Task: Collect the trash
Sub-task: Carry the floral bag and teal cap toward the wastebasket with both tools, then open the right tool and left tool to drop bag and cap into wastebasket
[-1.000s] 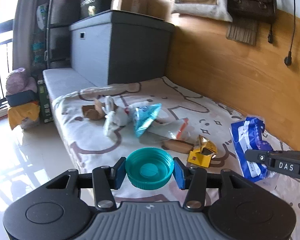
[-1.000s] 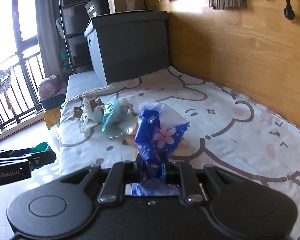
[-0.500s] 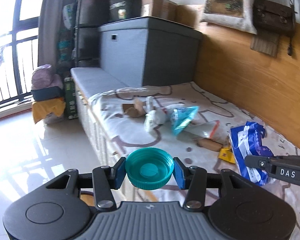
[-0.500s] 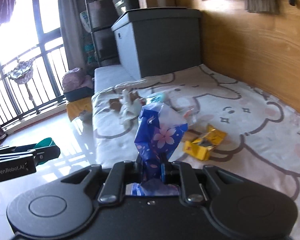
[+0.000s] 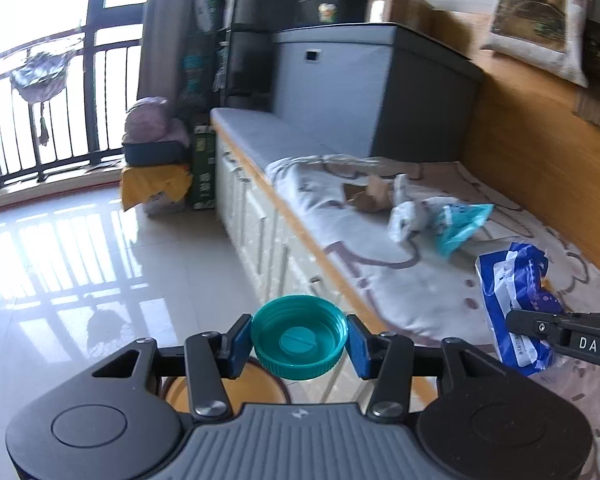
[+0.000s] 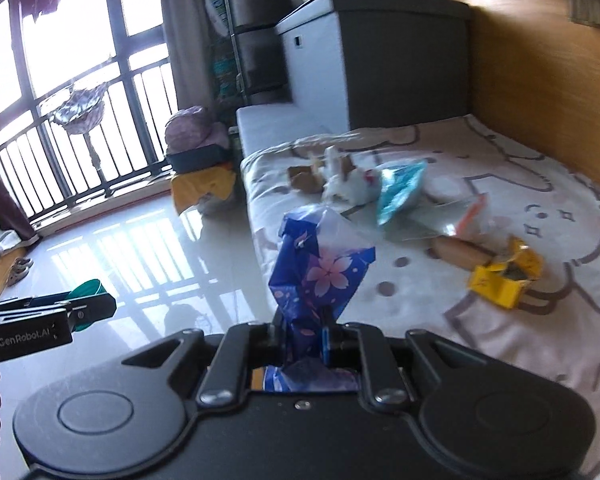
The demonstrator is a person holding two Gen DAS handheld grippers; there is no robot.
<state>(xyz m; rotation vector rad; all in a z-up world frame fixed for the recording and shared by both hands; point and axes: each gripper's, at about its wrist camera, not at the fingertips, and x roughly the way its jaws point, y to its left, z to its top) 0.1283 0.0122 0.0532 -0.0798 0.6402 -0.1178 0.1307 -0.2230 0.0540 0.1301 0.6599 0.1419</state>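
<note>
The left claw [image 5: 299, 342] is clamped on a teal cap [image 5: 299, 336], open side up, out over the tiled floor [image 5: 100, 264] beside the bed [image 6: 500, 320]; the right claw [image 6: 302, 344] pinches a blue wrapper [image 6: 320, 268] (pink flower print) near the bed's edge; left on the bedsheet are a yellow carton [image 6: 504, 276], a teal packet [image 6: 398, 188], white crumpled plastic [image 6: 348, 184] and cardboard scraps [image 6: 302, 176].

Two grippers are up: the left gripper [image 5: 299, 339] carries one teal cap [image 5: 299, 336], the right gripper [image 6: 303, 336] one blue flowered wrapper [image 6: 320, 268]. Far on the bedspread [image 6: 500, 320] lie one yellow carton [image 6: 504, 276], one teal packet [image 6: 398, 190], one clear pouch [image 6: 456, 216], and perhaps two torn cardboard scraps [image 6: 306, 176], blurred.
</note>
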